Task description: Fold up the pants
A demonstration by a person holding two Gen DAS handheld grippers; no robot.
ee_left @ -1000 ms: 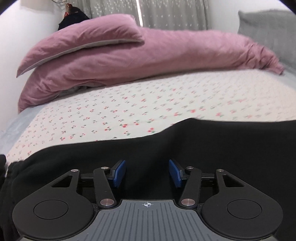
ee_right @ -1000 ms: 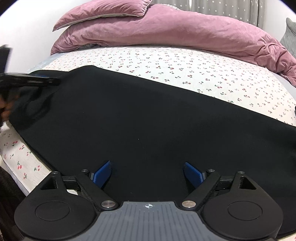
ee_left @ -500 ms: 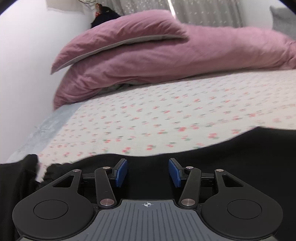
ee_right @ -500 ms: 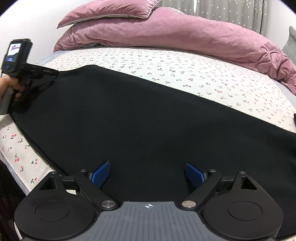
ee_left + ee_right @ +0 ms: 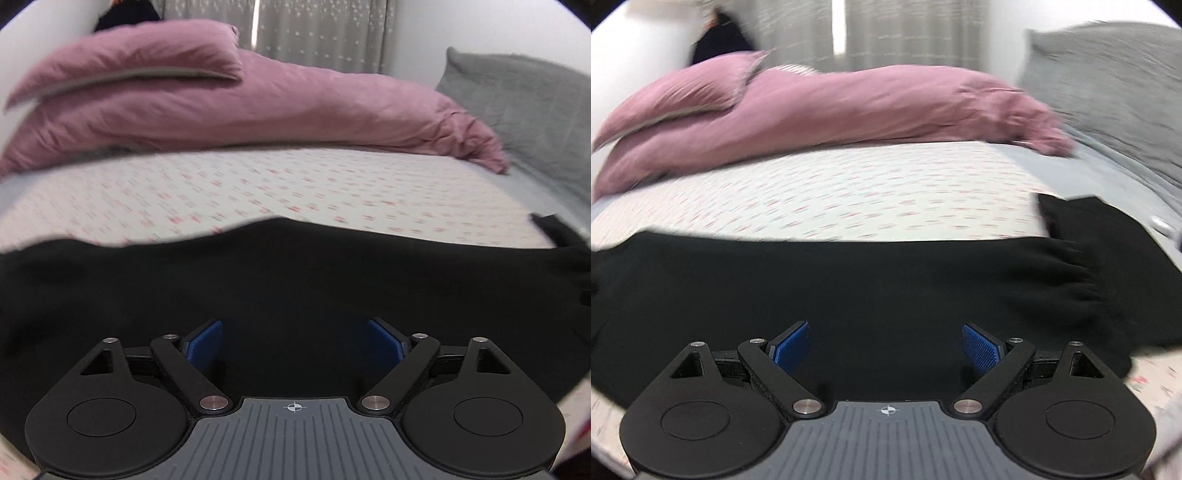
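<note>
Black pants (image 5: 295, 280) lie spread flat across the near part of a bed with a cherry-print sheet (image 5: 280, 184). In the left wrist view my left gripper (image 5: 295, 341) hovers over the dark cloth, its jaws opening wide, with nothing pinched between the blue pads (image 5: 205, 341). In the right wrist view the pants (image 5: 871, 284) stretch from left to right, with a gathered end (image 5: 1082, 280) bunched at the right. My right gripper (image 5: 886, 345) stands open above the fabric, pads apart and holding nothing.
A pink duvet (image 5: 280, 107) and pink pillow (image 5: 122, 62) are piled along the far side of the bed. A grey pillow (image 5: 517, 96) rests at the right. Curtains (image 5: 314, 33) hang behind. The sheet between pants and duvet is bare.
The left jaws have spread from a narrow gap to wide apart. Both views have swung to the right, now blurred; the other hand-held gripper at the left of the right wrist view is gone.
</note>
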